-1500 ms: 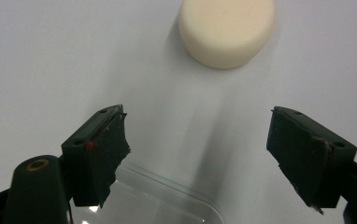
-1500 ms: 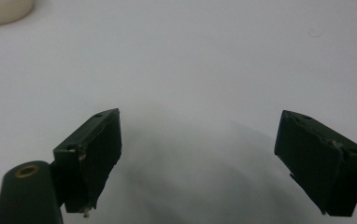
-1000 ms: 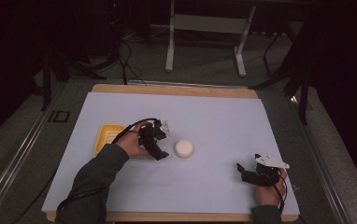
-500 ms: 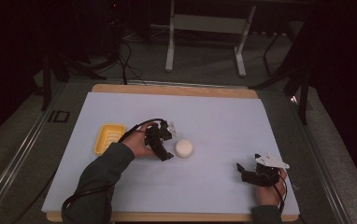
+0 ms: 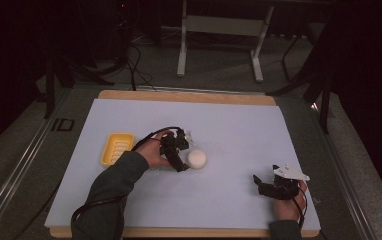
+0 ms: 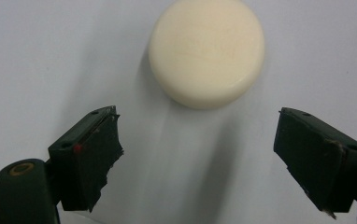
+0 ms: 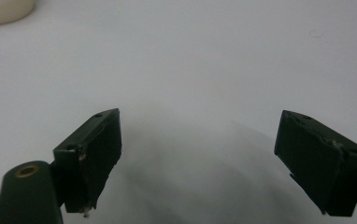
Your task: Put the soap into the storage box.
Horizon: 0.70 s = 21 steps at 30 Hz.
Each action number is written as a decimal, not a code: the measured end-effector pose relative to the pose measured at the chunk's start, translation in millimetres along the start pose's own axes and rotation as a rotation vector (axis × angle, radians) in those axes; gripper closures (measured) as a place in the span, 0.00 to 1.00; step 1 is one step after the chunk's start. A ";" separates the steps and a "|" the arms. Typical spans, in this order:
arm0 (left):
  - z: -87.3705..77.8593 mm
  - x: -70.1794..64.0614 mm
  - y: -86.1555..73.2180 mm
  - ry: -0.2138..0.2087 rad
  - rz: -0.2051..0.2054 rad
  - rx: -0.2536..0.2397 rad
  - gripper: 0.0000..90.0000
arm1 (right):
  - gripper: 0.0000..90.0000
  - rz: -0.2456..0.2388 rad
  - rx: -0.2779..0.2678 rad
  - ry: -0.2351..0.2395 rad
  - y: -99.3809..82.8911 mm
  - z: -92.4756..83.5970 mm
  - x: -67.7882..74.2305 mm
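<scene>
A round cream soap bar (image 5: 196, 158) lies on the pale sheet near the table's middle. My left gripper (image 5: 185, 160) sits just left of it, jaws pointing at the bar. In the left gripper view the bar (image 6: 207, 51) lies flat just beyond the fingertips, with nothing between the jaws of the left gripper (image 6: 197, 113). Those jaws have just been opening and stand open. My right gripper (image 5: 258, 185) rests at the front right, open and empty. In its own view the right gripper (image 7: 198, 115) faces bare sheet, with the soap bar (image 7: 3, 11) far off at the top left.
A yellow ribbed soap dish (image 5: 116, 148) sits on the sheet left of my left hand. The pale sheet (image 5: 229, 125) covers a wooden table whose edge (image 5: 189, 95) shows at the back. A metal stand (image 5: 219, 30) is on the floor beyond.
My left gripper has slid right, closer to the soap bar. The bar and the right gripper have stayed where they were.
</scene>
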<state>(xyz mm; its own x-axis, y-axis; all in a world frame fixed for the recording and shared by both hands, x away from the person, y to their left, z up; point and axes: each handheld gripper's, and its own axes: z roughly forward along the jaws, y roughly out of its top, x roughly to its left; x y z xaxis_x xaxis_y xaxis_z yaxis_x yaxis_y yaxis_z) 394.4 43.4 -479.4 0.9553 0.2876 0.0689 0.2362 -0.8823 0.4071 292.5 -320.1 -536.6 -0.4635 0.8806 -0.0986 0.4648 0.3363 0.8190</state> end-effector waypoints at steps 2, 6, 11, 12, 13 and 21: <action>1.8 -0.2 2.2 -0.001 0.003 0.005 0.17 | 0.16 0.000 0.000 0.000 0.0 0.0 0.0; 4.5 0.5 6.9 -0.007 0.005 0.006 0.17 | 0.17 0.001 0.000 0.001 0.0 -0.1 0.0; 9.0 0.5 12.5 -0.015 -0.001 0.007 0.16 | 0.16 0.001 0.000 0.001 0.0 0.0 0.0; 9.8 1.1 13.5 -0.017 0.004 0.009 0.16 | 0.16 0.001 0.000 0.001 0.0 -0.1 0.0; 11.0 0.9 14.4 -0.020 -0.002 0.006 0.16 | 0.16 0.001 0.000 0.002 0.0 -0.1 0.0; 17.6 2.0 20.9 -0.029 0.002 0.023 0.16 | 0.17 0.000 0.000 0.002 0.0 0.0 0.0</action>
<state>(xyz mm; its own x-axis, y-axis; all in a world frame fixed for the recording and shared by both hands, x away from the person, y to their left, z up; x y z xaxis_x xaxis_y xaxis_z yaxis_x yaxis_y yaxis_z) 404.4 19.0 -486.8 0.9605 0.2748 0.0433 0.2376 -0.8915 0.3858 292.4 -320.1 -536.6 -0.4650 0.8799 -0.0981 0.4645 0.3367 0.8190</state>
